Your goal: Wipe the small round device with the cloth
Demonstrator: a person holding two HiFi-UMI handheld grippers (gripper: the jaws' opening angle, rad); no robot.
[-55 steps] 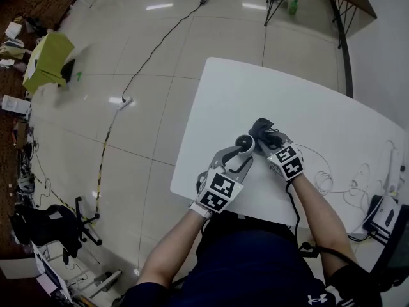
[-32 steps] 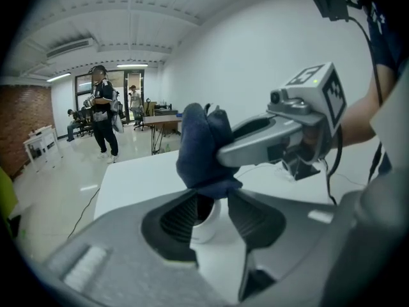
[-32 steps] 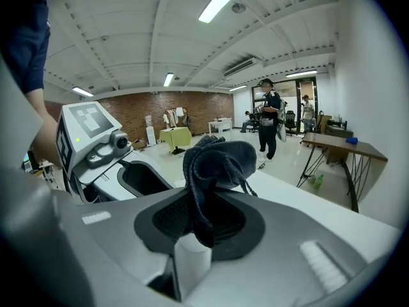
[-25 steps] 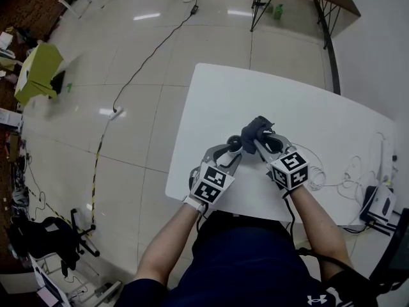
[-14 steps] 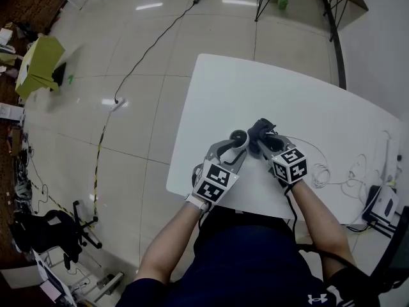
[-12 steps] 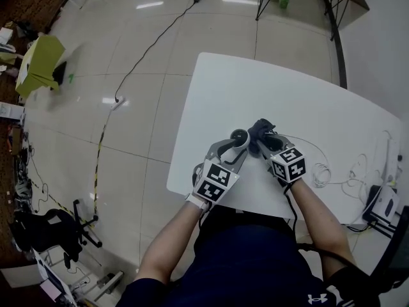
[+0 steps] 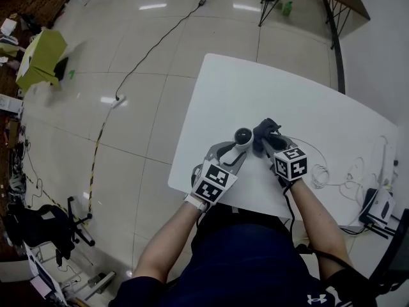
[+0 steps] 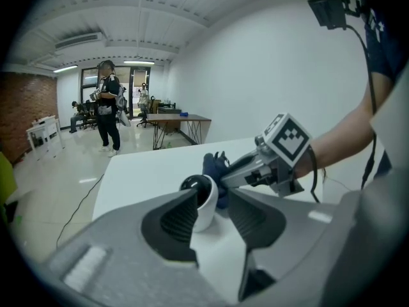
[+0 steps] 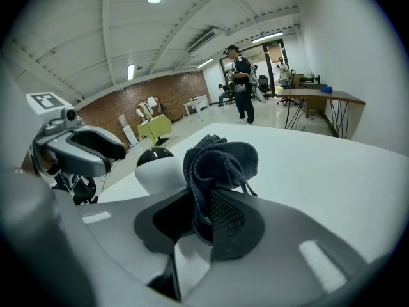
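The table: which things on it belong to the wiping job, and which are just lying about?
In the job: small round device, dark cloth, right gripper clamping the cloth, left gripper at the device.
Lying about: white cables, white box at far right.

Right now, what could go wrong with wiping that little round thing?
1. The small round device sits between the jaws of the left gripper with a gap on one side, so a push from the cloth might slide or tip it.
2. The right gripper pinches only a bunched end of the cloth; rubbing hard could probably pull it loose.
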